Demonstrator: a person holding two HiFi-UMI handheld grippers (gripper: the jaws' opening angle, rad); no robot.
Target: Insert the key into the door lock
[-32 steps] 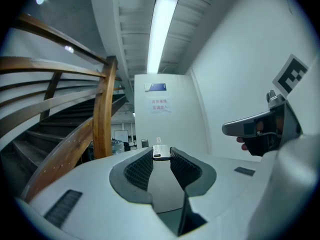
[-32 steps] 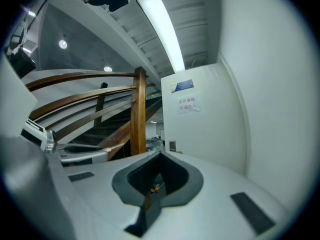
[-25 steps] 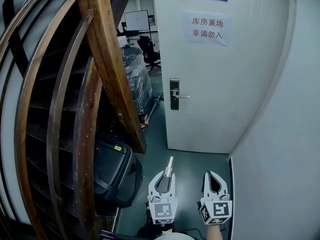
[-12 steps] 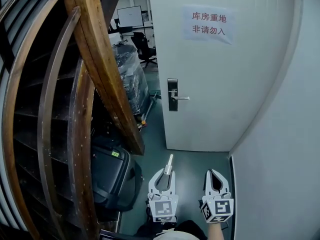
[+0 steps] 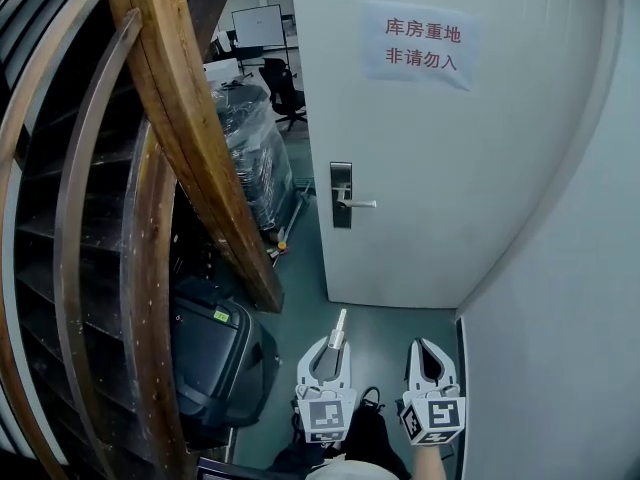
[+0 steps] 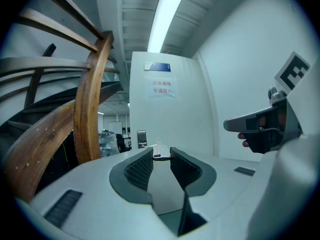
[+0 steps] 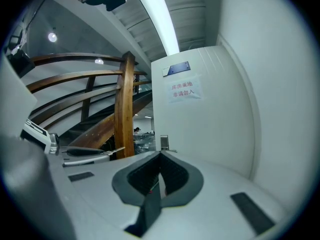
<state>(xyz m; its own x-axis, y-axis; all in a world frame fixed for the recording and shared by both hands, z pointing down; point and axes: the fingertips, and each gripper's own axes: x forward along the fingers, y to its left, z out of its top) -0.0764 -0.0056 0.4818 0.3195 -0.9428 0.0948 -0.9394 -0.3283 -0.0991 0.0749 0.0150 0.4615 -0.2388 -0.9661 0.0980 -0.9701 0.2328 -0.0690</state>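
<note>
Narrow corner of a room with a grey-green floor (image 5: 385, 323), seen from above. A curved wooden stair (image 5: 185, 138) fills the left side. A white door (image 5: 450, 168) stands ahead, and a pale wall (image 5: 560, 348) runs along the right. A black case (image 5: 215, 353) sits on the floor under the stair. A paper sign (image 5: 422, 46) with Chinese print hangs high on the door. The lock (image 5: 341, 195), a metal plate with a lever handle, is at mid-height near the door's left edge.

Two hand-held grippers sit side by side at the bottom of the head view, pointing toward the door and well apart from it. The left gripper (image 5: 335, 346) has its fingers closed on the key (image 5: 339, 326), pinched at the fingertips. The key's blade sticks out past them toward the door, far from the lock. The right gripper (image 5: 427, 346) has its fingers closed together with nothing between them.
</note>
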